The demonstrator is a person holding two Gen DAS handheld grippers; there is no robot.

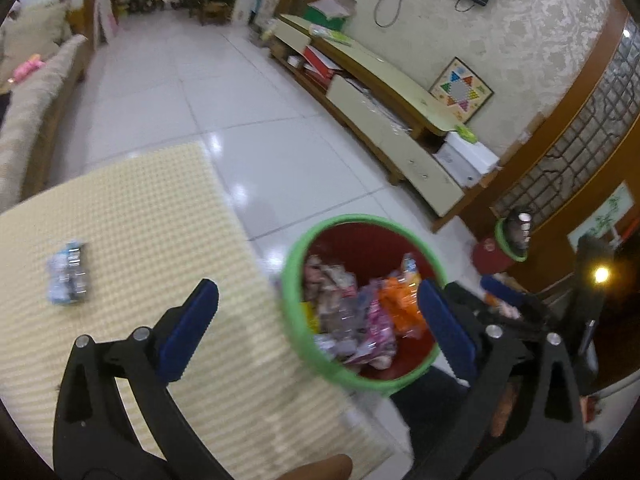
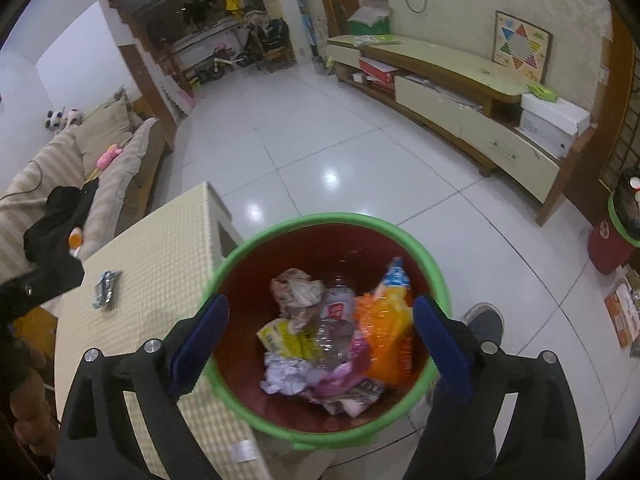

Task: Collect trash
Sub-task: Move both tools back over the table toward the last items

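A red bin with a green rim (image 1: 289, 280) (image 2: 332, 218) stands on the floor against the table's corner. It holds a pile of trash (image 1: 360, 312) (image 2: 332, 336): crumpled paper, an orange bag, clear plastic, pink wrappers. A crumpled silvery-blue wrapper (image 1: 68, 272) (image 2: 106, 284) lies on the cream bumpy table top (image 1: 140, 208) (image 2: 160, 248). My left gripper (image 1: 316, 292) is open with nothing in it, one finger over the table and the other over the bin. My right gripper (image 2: 320, 308) hangs open straight above the bin, with nothing between its blue pads.
A beige sofa (image 2: 100, 152) runs along the left. A long low TV cabinet (image 2: 460, 92) lines the right wall, with a white box (image 2: 552, 120) on its end. A second green-rimmed bin (image 2: 620, 216) stands far right. A person's shoe (image 2: 484, 320) is beside the bin.
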